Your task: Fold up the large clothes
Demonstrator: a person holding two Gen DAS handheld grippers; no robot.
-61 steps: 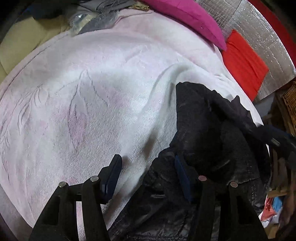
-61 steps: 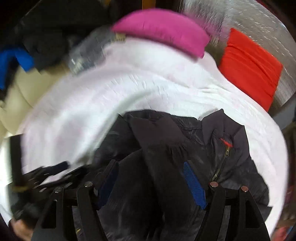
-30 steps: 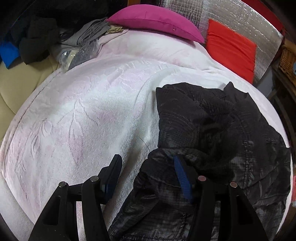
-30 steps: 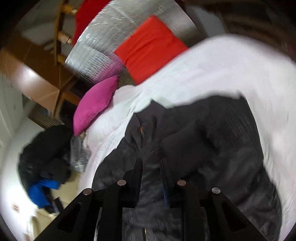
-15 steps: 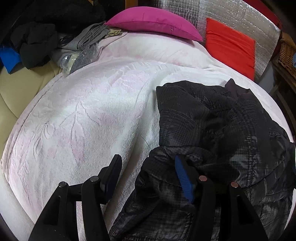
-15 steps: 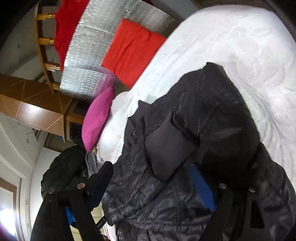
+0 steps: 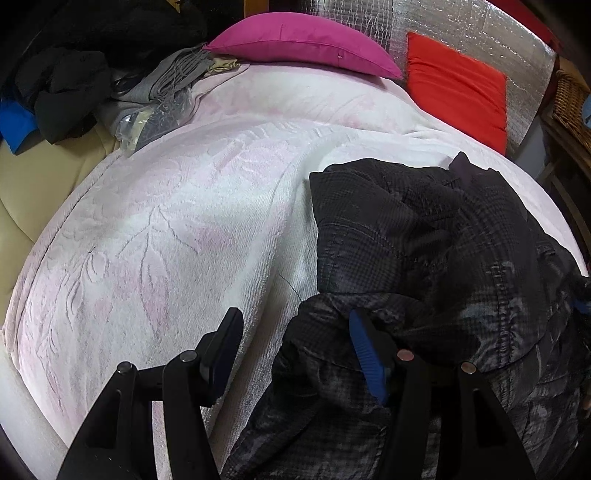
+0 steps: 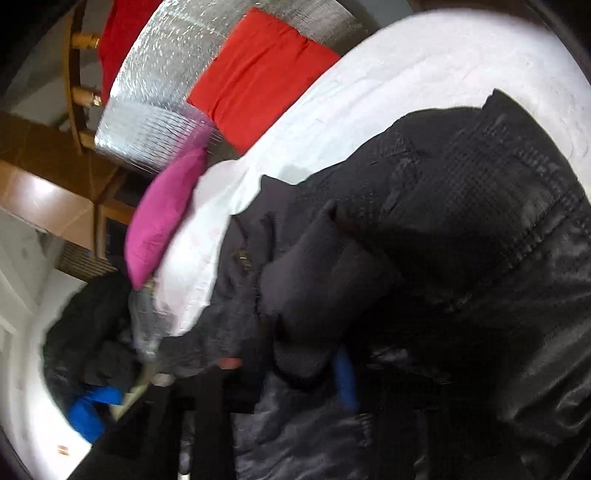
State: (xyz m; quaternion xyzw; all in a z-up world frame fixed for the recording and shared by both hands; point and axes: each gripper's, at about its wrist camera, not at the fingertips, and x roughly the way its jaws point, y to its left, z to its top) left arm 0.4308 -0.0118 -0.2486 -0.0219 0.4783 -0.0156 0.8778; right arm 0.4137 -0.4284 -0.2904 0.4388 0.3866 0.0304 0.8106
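On the bed [image 7: 177, 221], spread with one pale pink embossed blanket, lies one black quilted jacket [image 7: 424, 240], bunched toward the right side, its lower part cut off by the bottom of the left wrist view. At the head of the bed rest one magenta pillow [image 7: 306, 40] and one red cushion [image 7: 458, 85], the latter leaning on a silver foil panel [image 7: 461, 22]. One heap of dark and grey clothes [image 7: 74, 85] with a clear plastic bag sits at the upper left, beside the blanket.

Two grippers show. The left gripper [image 7: 295, 350] hangs over the jacket's near edge with its jaws spread: one finger is over bare blanket, the blue-padded one against the black fabric, nothing pinched. The right gripper [image 8: 295, 373] is buried in the jacket; its view is blurred and tilted, and dark folds hide most of both fingers, leaving only a strip of blue pad. Its jaws are closing with a fold of jacket between them.
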